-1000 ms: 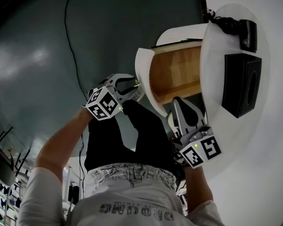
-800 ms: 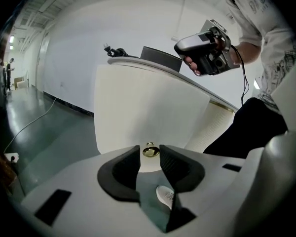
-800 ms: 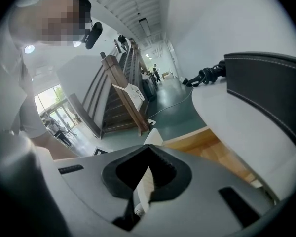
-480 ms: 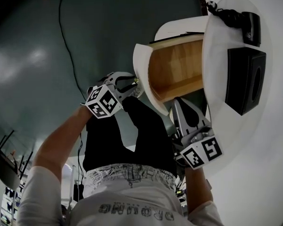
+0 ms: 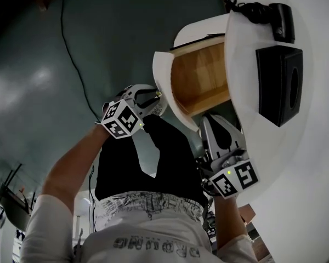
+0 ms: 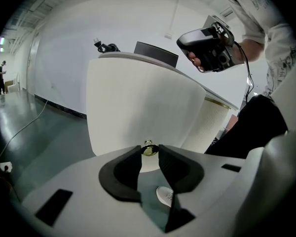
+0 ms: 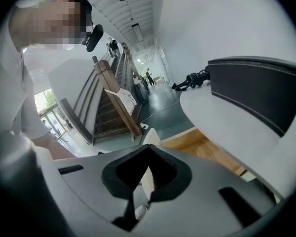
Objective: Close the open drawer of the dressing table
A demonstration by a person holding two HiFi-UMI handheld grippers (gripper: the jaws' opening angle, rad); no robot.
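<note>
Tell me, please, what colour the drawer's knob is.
The knob is brassy gold, best in the left gripper view.

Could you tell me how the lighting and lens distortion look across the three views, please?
Head view: dim overall, a soft glare patch on the dark floor, the white tabletop brightest. Left gripper view: evenly lit, fisheye-bowed drawer front, knob sharp. Right gripper view: strong barrel distortion, black corners.

A black box (image 5: 279, 84) sits near a plug (image 5: 282, 22); a cable (image 5: 71, 64) crosses the floor (image 5: 33, 92).
</note>
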